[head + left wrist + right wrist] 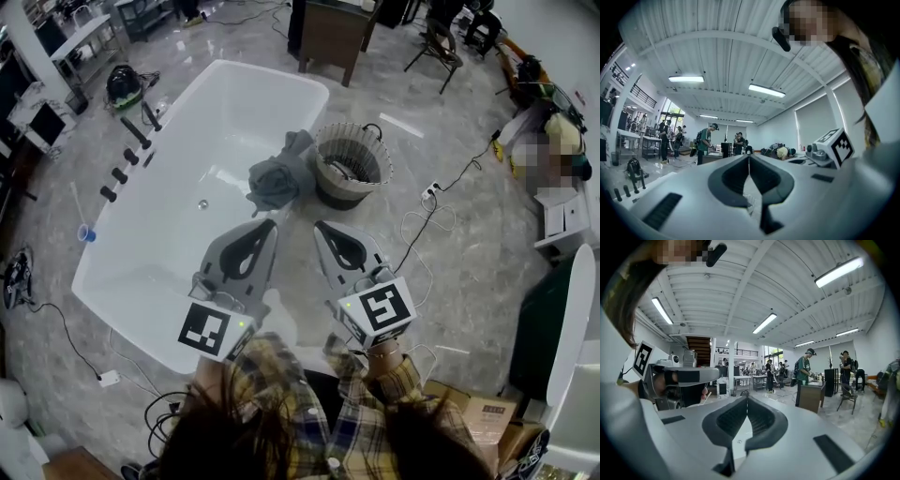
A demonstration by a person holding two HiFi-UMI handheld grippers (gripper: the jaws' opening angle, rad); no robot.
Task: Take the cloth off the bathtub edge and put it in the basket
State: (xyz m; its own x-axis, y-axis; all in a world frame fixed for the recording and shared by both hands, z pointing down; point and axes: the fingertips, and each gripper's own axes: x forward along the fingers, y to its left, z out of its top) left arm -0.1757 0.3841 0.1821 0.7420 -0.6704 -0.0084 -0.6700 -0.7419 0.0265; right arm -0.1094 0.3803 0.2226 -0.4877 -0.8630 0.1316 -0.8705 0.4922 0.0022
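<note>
The left gripper (270, 225) and right gripper (320, 226) are pale grey tapered shells with dark, ribbed, teardrop-shaped pads. Each carries a white cube (215, 329) with black square markers and a small green light. The sleeves (281, 384) are yellow-and-dark plaid.

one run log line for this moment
stage: pre-grasp | left gripper: shut, empty | right gripper: shut, empty | cloth: on bathtub edge, untouched | basket: beside bathtub, no cloth

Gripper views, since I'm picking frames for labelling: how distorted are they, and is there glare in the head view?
Left gripper view: strong fisheye, black corners, ceiling beam bowed, ceiling lamp bright. Right gripper view: same curvature, jaws sharp. Head view: even light, mild sheen on the bathtub and floor, cloth easy to read.
</note>
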